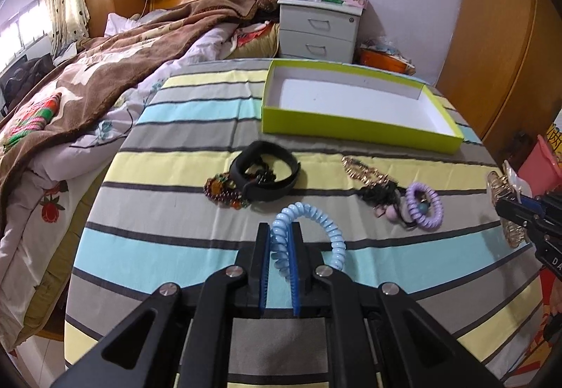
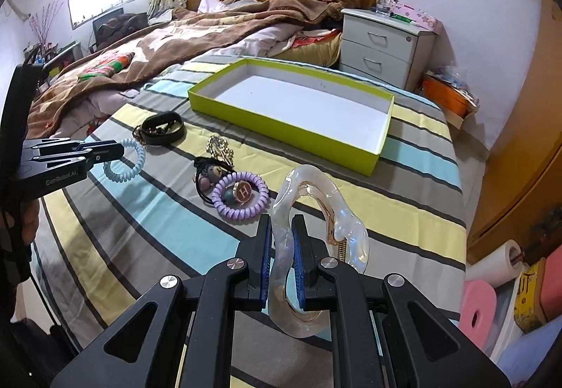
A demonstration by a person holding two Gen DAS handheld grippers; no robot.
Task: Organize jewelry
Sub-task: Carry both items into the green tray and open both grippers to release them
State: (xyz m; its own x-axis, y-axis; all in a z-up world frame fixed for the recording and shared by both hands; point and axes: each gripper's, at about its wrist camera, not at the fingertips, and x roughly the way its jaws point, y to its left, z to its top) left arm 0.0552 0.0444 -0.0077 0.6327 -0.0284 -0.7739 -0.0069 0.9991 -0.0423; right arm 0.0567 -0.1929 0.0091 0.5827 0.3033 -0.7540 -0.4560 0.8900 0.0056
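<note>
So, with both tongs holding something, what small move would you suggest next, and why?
Probably carry the left tongs forward over the green box and release there. They are shut on the blue spiral hair tie, the box holds nothing, and the right tongs already grip the clear hair claw.

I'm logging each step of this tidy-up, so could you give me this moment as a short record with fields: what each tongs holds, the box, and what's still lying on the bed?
left tongs: shut on the blue coil hair tie
right tongs: shut on the clear hair claw
green box: open, white inside, nothing in it
on the striped sheet: black band with a bead bracelet beside it, gold chain, purple coil hair tie with black hair ties beside it
</note>
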